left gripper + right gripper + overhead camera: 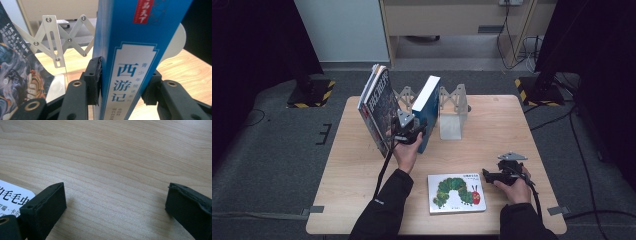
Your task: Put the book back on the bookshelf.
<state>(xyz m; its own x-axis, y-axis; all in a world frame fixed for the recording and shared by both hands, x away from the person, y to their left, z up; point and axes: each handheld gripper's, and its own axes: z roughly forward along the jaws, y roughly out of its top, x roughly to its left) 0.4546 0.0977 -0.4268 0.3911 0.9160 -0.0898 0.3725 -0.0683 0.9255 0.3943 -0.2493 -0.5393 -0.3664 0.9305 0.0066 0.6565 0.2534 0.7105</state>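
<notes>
A thick blue book point(428, 102) stands upright on the wooden table point(357, 195), tilted a little, between the metal bookends. My left gripper point(411, 132) is shut on its spine, and in the left gripper view both pads point(95, 80) press the blue book point(130, 50) from either side of my left gripper point(123, 85). Left of it several thin dark-covered books point(379, 107) lean upright. A white picture book with a green caterpillar point(456, 193) lies flat near the front edge. To its right my right gripper point(491, 176) rests low and open; between its jaws point(115, 202) is bare wood.
An expandable metal book rack point(453, 107) with scissor links point(60, 37) stands at the table's back middle. A corner of the caterpillar book point(15, 196) lies beside the right gripper's left jaw. Dark stands and cables sit on the floor around the table.
</notes>
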